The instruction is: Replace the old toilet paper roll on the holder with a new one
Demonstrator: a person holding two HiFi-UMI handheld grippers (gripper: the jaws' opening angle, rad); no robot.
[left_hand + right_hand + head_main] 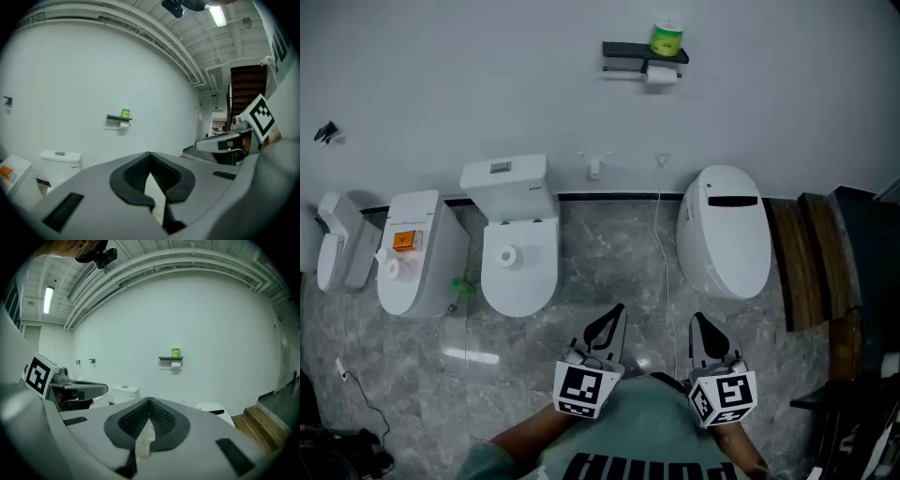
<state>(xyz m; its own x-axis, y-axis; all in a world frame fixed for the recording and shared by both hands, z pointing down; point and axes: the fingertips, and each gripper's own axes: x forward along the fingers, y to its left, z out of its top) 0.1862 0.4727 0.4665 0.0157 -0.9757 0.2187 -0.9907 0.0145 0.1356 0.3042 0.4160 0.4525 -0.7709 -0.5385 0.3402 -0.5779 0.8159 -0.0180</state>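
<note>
High on the white wall hangs a dark toilet paper holder (pixel 642 56) with a white roll (pixel 661 76) under it and a green cylinder (pixel 666 39) on its shelf. The holder (pixel 118 119) (pixel 170 360) is small and far off in both gripper views. A loose white roll (pixel 506 255) lies on the closed lid of the middle toilet (pixel 520 281). My left gripper (pixel 618 312) (pixel 150 157) and right gripper (pixel 697 321) (pixel 150 401) are held side by side close to my body, pointing toward the wall. Both are shut with nothing in them.
Several toilets line the wall: a rounded one (pixel 727 230) at right and one with an orange box (pixel 406 241) at left. Wooden steps (pixel 811 262) rise at the right. A thin cable (pixel 661 253) runs down the wall and across the marble floor.
</note>
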